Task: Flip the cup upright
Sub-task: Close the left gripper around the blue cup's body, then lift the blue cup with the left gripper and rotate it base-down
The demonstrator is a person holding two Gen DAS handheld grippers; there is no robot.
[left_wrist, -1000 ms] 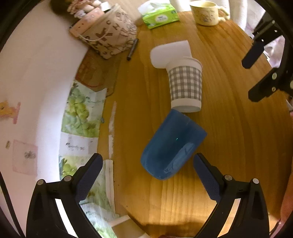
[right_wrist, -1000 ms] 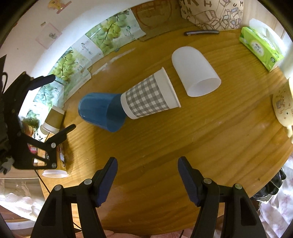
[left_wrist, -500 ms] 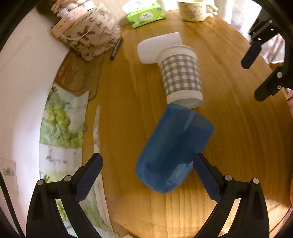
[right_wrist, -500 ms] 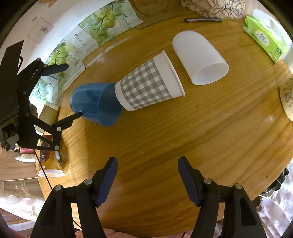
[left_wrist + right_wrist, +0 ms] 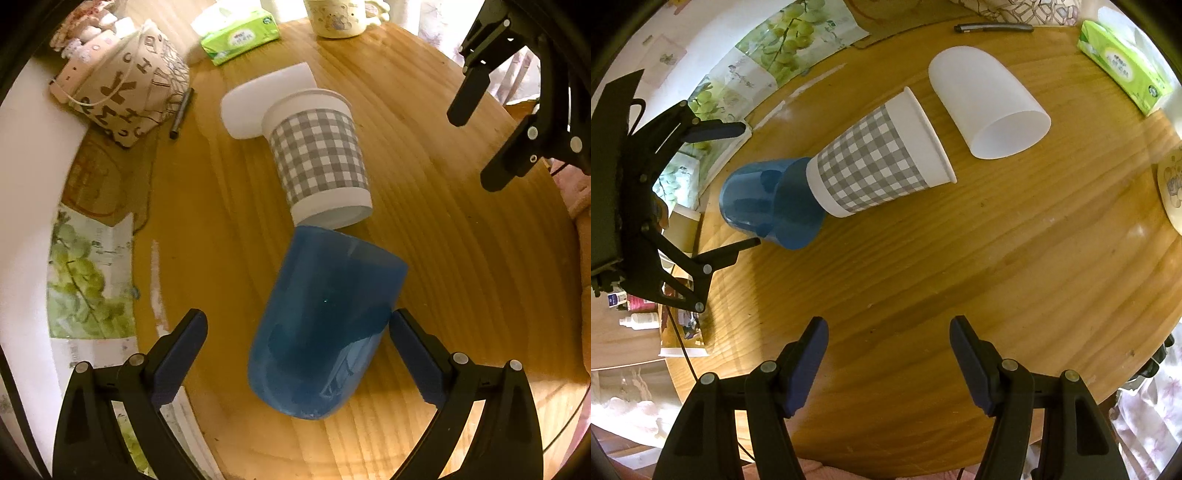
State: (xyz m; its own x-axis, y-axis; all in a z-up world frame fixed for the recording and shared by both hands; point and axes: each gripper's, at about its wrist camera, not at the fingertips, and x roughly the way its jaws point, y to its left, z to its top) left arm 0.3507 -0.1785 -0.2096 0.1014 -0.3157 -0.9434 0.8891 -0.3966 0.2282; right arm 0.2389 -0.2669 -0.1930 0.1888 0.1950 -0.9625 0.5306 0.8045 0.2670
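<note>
Three cups lie on their sides in a row on the round wooden table (image 5: 997, 258). A blue translucent cup (image 5: 325, 325) (image 5: 768, 203) lies nearest my left gripper (image 5: 295, 332), whose open fingers stand on either side of its closed end without gripping. Its mouth touches the base of a grey checked paper cup (image 5: 317, 162) (image 5: 879, 162). A white plastic cup (image 5: 266, 99) (image 5: 990, 107) lies beyond. My right gripper (image 5: 888, 354) is open and empty above bare wood, well short of the cups.
A patterned bag (image 5: 125, 88), a black pen (image 5: 181, 112), a green tissue pack (image 5: 240, 35) (image 5: 1123, 66) and a cream mug (image 5: 340, 16) stand at the table's far side. Grape-printed papers (image 5: 88, 280) line the wall edge.
My left gripper has moved forward toward the blue cup, so its fingers now flank the cup's closed end. The right gripper has barely moved.
</note>
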